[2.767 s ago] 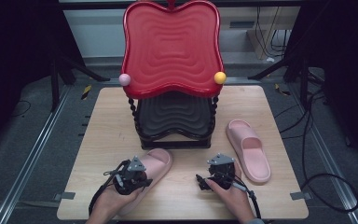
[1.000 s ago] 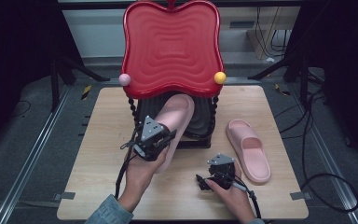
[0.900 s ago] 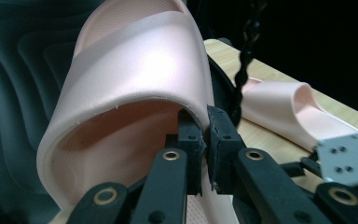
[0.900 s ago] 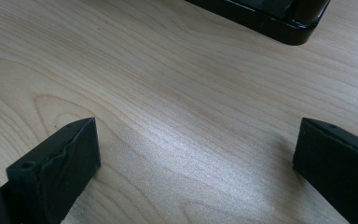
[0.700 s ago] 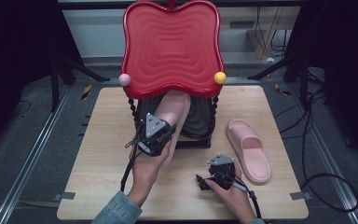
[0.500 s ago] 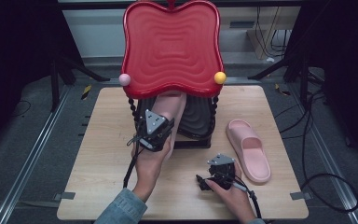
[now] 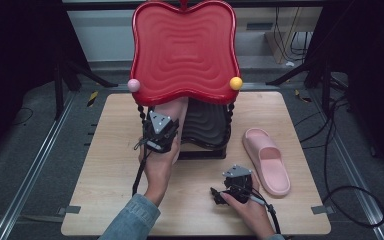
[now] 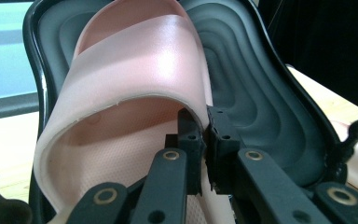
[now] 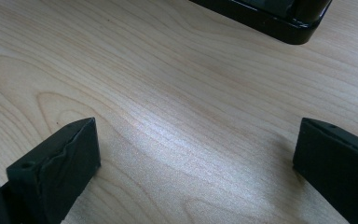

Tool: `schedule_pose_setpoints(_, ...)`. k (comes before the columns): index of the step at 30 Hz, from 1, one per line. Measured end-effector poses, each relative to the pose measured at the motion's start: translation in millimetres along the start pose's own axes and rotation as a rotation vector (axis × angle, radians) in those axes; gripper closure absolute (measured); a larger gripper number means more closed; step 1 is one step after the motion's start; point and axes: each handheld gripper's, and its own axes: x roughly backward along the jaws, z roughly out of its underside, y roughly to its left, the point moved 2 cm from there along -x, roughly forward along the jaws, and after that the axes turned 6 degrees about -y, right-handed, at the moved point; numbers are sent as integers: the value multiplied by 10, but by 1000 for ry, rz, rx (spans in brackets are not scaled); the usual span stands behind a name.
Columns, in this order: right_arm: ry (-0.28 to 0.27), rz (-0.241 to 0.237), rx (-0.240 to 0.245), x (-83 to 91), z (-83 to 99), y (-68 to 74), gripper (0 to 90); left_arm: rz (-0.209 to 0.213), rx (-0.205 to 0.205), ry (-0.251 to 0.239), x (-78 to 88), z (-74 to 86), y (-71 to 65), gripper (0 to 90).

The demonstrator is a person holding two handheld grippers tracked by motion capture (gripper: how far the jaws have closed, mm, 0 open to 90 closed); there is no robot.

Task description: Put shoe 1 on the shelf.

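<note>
1. L gripper [image 8: 204, 140] was clamped on the strap edge of a pink slipper [image 8: 135, 70], jaws nearly together w/ the thin strap pinched between them, as the left gripper view showed.
2. In the high view the L gripper [image 7: 161, 131] sat at about 10 o'clock from table centre, at the front left of the rack, w/ the grey three-cornered plate on top and the cable trailing toward 6 o'clock along the forearm.
3. Held slipper [image 7: 172, 107] was pushed toe-first onto the black lower shelf [image 7: 207, 122]; most of it was hidden under the red top shelf [image 7: 182, 50], w/ the heel end sticking out toward 6 o'clock by the hand.
4. Left gripper view: slipper lay on the left part of the black ribbed shelf [image 8: 242, 70], leaving the right part bare.
5. R gripper [image 7: 237, 182] rested low on the table [image 7: 105, 165] at about 5 o'clock, well apart from the rack. Its jaws stood wide apart w/ nothing between them; the right gripper view had bare wood [image 9: 177, 107] there and a black rack corner [image 9: 279, 21] at 12 o'clock.
6. 2nd pink slipper [image 7: 267, 160] lay flat on the table at about 3 o'clock, just beside the R gripper, toe pointing to 6 o'clock.
7. Pink ball [image 7: 134, 85] and orange ball [image 7: 236, 83] sat at the red shelf's front corners.
</note>
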Motion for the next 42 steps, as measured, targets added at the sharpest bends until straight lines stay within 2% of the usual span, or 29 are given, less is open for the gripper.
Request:
schedule_pose_setpoints(5,0,-1,1,1,1,0,8,9,20,21,-77,19,19,850)
schedule_pose_setpoints(13,0,-2,2,2,2,-1,8,25,14,62,-138,20,-7,846)
schedule_pose_setpoints(19,0,-3,3,3,2,-2,8,25,15,75,-193,-2,-38,839)
schedule_pose_setpoints(25,0,-6,0,6,2,1,8,63,9,109,-238,-4,-28,807)
schedule_pose_setpoints(27,0,-6,0,6,2,1,8,81,19,117,-237,0,-20,773)
schedule_pose_setpoints(32,0,-5,0,6,2,1,8,110,15,109,-157,-6,-31,696)
schedule_pose_setpoints(33,0,-6,0,6,2,1,8,111,1,108,-141,-5,-21,683)
schedule_pose_setpoints(35,0,-5,0,6,2,0,8,144,5,123,-102,11,-11,655)
schedule_pose_setpoints(37,1,-5,0,6,3,0,8,153,-4,128,-79,19,-11,632)
schedule_pose_setpoints(42,1,-4,1,6,3,1,8,187,-100,132,147,73,40,599)
